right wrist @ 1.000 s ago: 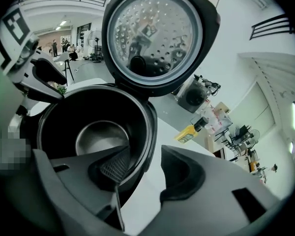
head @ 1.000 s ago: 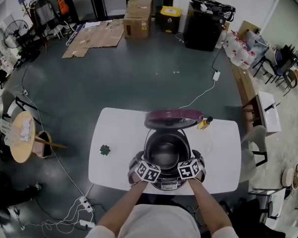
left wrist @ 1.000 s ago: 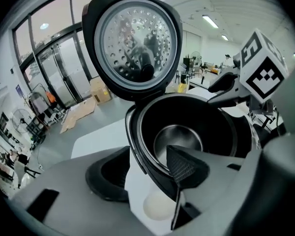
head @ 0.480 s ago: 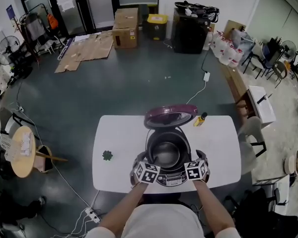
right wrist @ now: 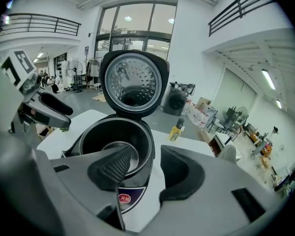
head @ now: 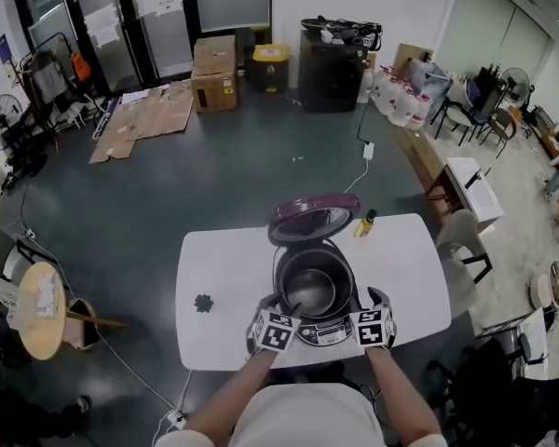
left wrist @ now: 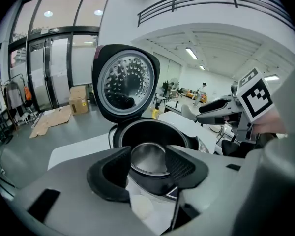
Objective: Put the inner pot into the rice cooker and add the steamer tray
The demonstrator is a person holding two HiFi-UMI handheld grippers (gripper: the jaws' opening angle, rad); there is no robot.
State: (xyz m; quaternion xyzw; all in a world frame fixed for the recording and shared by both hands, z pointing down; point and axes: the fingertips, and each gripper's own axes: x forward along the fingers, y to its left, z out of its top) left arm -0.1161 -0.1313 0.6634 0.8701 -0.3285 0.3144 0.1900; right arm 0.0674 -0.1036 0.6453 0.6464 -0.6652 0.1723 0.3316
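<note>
The rice cooker [head: 324, 331] stands on the white table with its maroon lid [head: 312, 220] swung up at the back. Inside it sits the metal inner pot [head: 309, 290], also seen in the left gripper view [left wrist: 148, 157] and the right gripper view [right wrist: 115, 149]. My left gripper [head: 278, 329] hovers at the cooker's front left and my right gripper [head: 373, 326] at its front right. Both point down at the cooker's mouth. Seen from their own cameras, the left gripper [left wrist: 148, 151] and the right gripper [right wrist: 145, 154] are open with nothing between the pads.
A yellow bottle [head: 363, 223] stands on the table right of the lid. A small green object [head: 203, 303] lies on the table's left part. Around the table [head: 224, 259] are grey floor, a chair [head: 461, 250] to the right and cables to the left.
Both grippers have risen and drawn back a little from the cooker's sides toward the table's near edge. The cooker and pot have not moved.
</note>
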